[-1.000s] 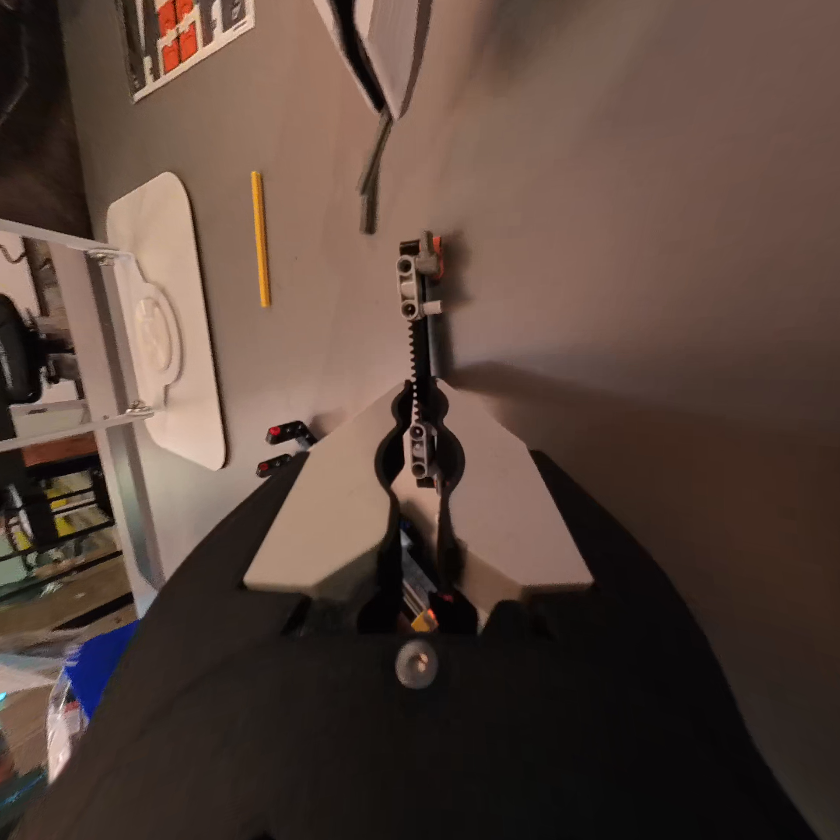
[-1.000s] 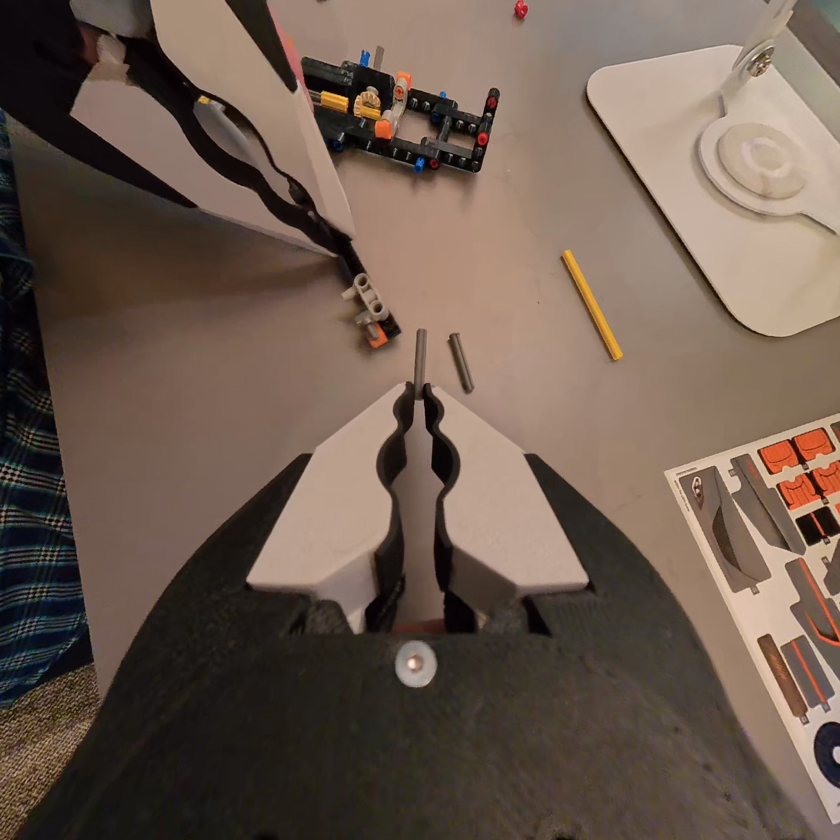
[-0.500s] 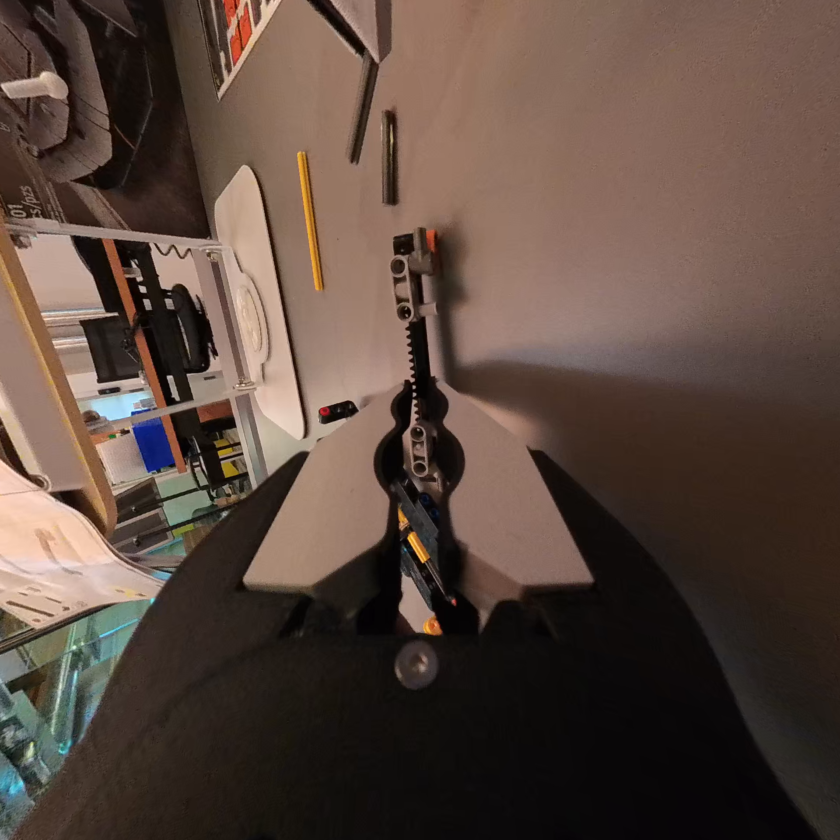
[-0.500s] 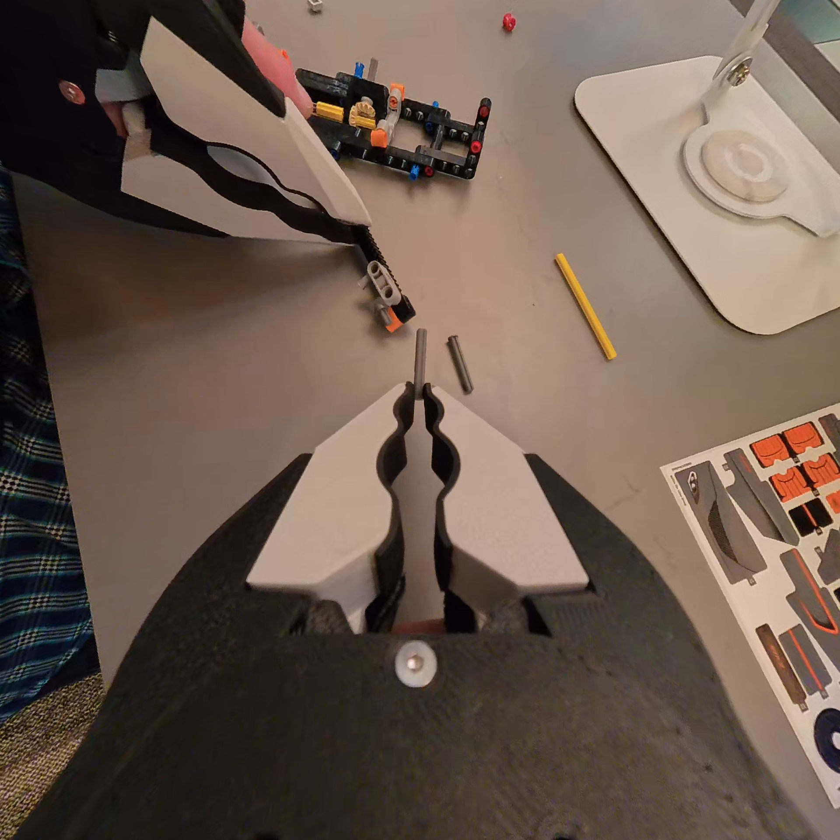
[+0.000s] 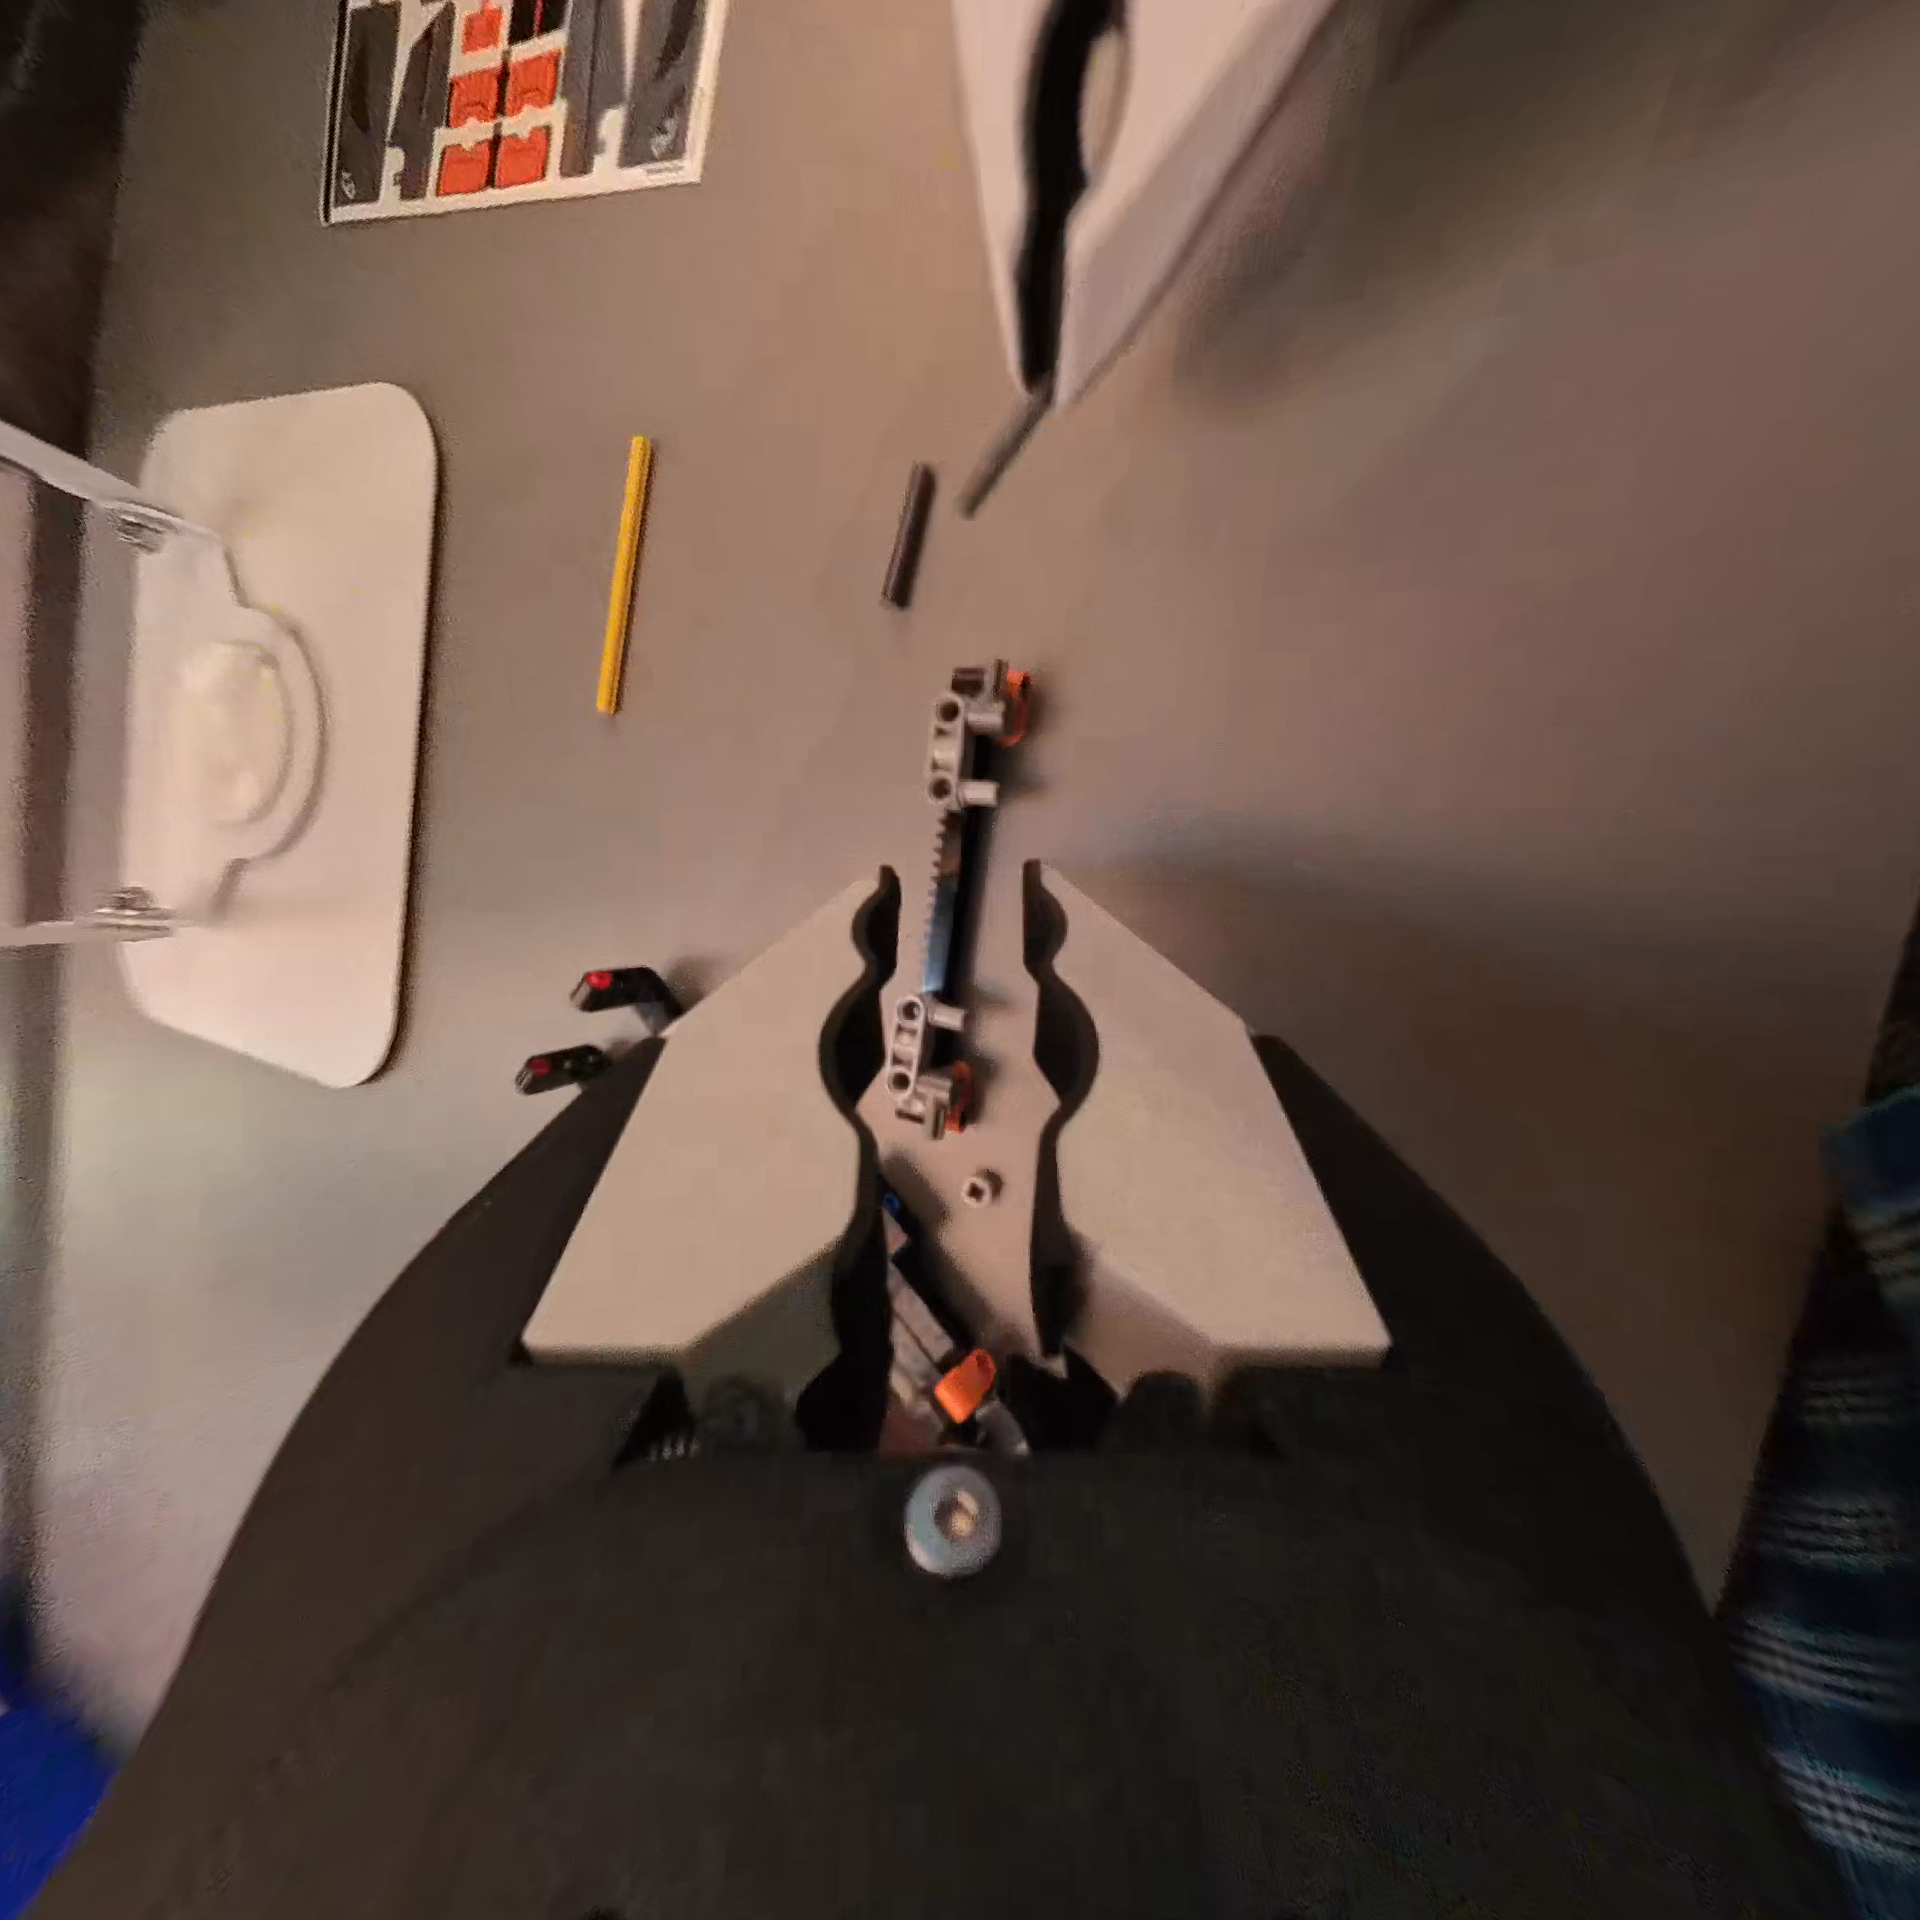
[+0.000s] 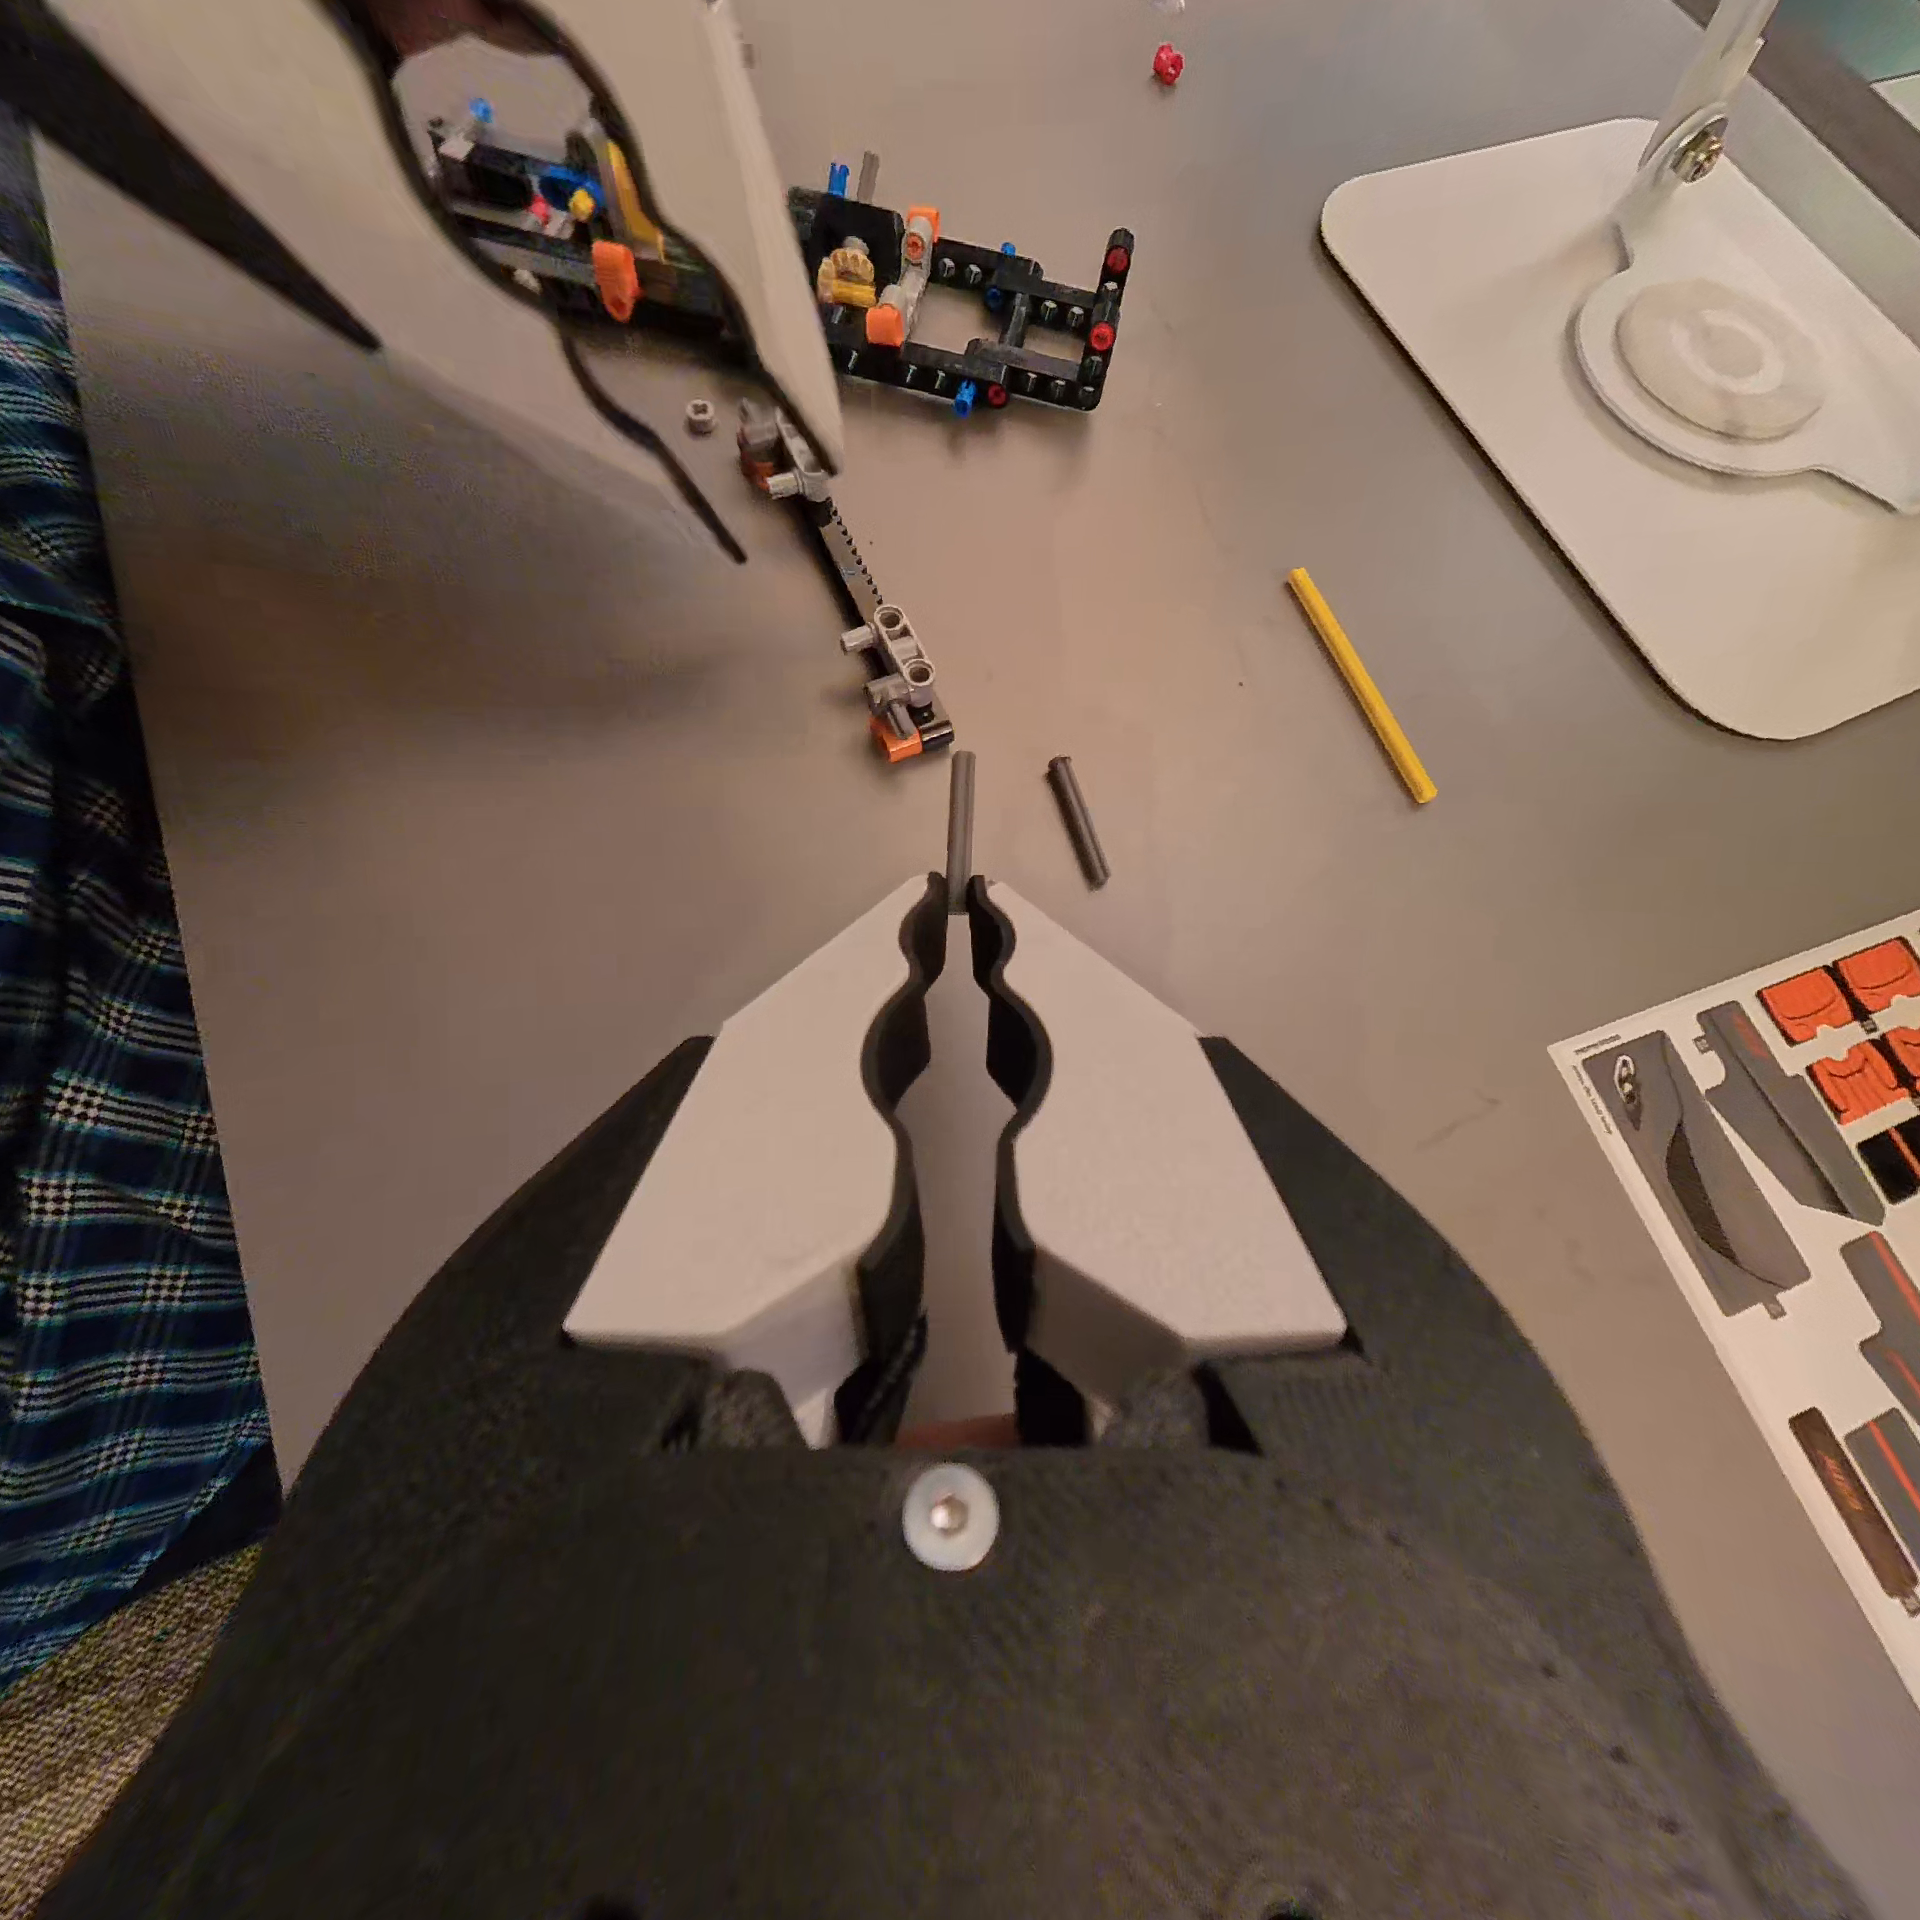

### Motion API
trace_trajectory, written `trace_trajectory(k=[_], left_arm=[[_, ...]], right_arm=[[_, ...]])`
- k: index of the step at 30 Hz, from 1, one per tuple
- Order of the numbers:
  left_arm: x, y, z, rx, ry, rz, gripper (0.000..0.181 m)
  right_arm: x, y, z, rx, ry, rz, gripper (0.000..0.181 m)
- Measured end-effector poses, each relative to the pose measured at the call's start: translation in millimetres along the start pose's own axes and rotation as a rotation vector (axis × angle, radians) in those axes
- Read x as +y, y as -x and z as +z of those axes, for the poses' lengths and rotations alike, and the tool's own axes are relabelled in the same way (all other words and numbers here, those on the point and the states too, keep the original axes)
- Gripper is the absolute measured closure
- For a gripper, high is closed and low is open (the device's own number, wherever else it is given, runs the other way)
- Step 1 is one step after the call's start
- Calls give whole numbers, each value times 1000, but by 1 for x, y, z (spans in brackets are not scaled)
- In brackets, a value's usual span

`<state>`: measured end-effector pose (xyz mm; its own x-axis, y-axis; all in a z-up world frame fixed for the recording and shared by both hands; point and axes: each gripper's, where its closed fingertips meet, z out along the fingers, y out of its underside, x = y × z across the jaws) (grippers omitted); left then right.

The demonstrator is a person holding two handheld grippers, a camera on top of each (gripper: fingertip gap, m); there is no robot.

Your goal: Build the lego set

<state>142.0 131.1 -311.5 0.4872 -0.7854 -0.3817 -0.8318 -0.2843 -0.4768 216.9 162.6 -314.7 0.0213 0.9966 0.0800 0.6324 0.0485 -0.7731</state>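
My right hand-held gripper (image 6: 958,896) pinches a thin grey axle (image 6: 961,821); my left hand-held gripper (image 5: 958,883) is spread around the toothed black rack assembly (image 5: 961,831) lying on the smooth grey surface (image 5: 1455,727).

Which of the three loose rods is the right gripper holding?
The lighter grey rod, pinched in the right gripper. The darker grey rod and yellow rod lie free on the table.

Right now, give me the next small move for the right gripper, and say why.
Probably ease the right gripper forward, toward the orange end of the rack assembly. It is shut on the grey axle, whose tip sits just short of that end. The left gripper is open around the assembly, so it may slide if pushed.
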Motion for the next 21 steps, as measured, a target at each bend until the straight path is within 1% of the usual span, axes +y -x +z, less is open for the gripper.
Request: trace_trajectory(k=[2,3,5,7,9,11,18,21], left_arm=[[-4,-1,2,118,-7,-68,161],[-4,1,5,145,1,-97,161],[-7,5,10,173,2,-92,163],[-5,8,16,185,32,-95,164],[-4,4,20,230,34,-109,166],[-7,5,22,243,7,-130,168],[-11,4,29,279,-12,-156,174],[-12,4,30,242,-14,-128,177]], right_arm=[[1,1,0,-3,-2,9,180],[1,1,1,-7,-7,16,180],[0,1,0,-10,-19,31,180],[0,2,0,-12,-24,34,180],[1,3,1,-18,-25,33,180],[2,4,3,-22,-26,34,180],[1,6,6,-37,-38,49,180],[0,7,7,-38,-40,49,180]])
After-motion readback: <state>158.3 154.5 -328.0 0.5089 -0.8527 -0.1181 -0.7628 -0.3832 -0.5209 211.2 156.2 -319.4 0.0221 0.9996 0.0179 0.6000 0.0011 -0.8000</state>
